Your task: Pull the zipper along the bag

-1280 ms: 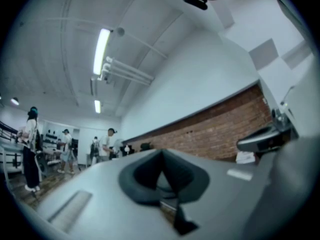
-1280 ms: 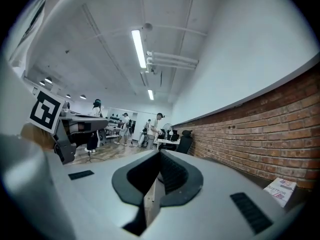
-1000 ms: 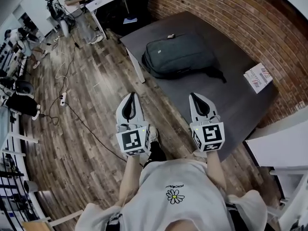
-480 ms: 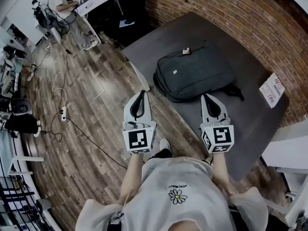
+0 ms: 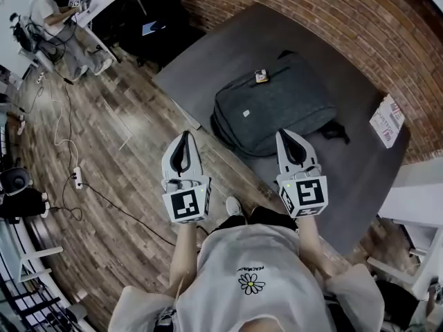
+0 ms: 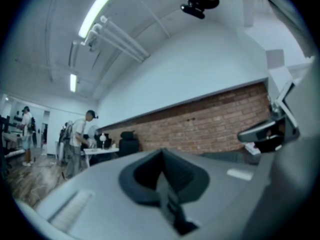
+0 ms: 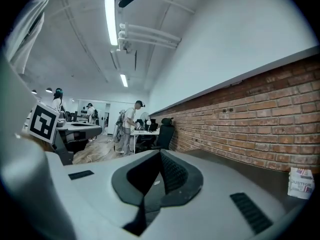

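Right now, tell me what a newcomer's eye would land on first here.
A dark backpack lies flat on the grey table, beside the brick wall. Nearer the camera, two white grippers are held side by side, both shut and empty: the left gripper over the wooden floor, the right gripper by the backpack's near edge.

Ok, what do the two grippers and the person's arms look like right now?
They match. The left gripper and right gripper have pale grey shells tapering to a point, with dark ribbed pads inside. Each carries a white cube with black square markers at its rear. No cables show. The person wears a light short-sleeved T-shirt with a daisy print.
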The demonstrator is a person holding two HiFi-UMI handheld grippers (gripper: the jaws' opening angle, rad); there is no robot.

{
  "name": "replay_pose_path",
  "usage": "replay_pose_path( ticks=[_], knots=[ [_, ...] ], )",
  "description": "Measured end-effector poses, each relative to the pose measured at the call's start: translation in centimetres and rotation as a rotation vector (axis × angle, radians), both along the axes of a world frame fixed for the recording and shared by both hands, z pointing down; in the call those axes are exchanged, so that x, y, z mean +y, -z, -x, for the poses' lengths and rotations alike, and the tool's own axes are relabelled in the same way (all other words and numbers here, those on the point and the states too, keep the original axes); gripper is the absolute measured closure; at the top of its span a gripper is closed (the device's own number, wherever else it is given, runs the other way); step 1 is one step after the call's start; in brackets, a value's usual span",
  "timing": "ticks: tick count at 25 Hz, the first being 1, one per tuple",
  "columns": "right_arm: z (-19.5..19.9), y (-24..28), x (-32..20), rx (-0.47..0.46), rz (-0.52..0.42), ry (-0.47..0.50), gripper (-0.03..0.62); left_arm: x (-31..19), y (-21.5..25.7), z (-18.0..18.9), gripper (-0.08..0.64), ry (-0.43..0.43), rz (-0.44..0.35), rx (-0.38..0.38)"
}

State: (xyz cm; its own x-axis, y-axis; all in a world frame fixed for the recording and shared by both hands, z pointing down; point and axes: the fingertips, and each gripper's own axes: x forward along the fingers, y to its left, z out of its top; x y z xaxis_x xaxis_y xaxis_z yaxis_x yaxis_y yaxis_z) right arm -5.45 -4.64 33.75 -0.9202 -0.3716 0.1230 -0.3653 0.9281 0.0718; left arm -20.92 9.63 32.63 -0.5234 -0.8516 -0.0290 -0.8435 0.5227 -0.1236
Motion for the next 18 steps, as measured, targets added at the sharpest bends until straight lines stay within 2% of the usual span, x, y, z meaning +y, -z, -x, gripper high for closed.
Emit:
replay_pose_path(
  ticks=[4,11,15,18],
  knots=[
    [0.3,-0.7,-1.3,0.002,0.021,-0.004,0.592,-1.8,-1.1,-0.6,0.554,-0.046,0.037,0.014],
    [1.1,-0.6,-2.7,-0.021,0.026,0.019,0.592,-3.7,0.0,-0.9,0.555,-0.015,0.005,0.002],
    [0.1,-0.7,-3.0,-0.030,0.008,0.016,0.592,-5.1,0.8,-2.6,0.555,-0.020,-0.020,-0.017],
    [-0.8,-1.1,-3.8,-0.035,0.003,-0.040,0.592,-6.5,0.4,-3.8,0.555,-0.069,-0.012,-0.014]
  ],
)
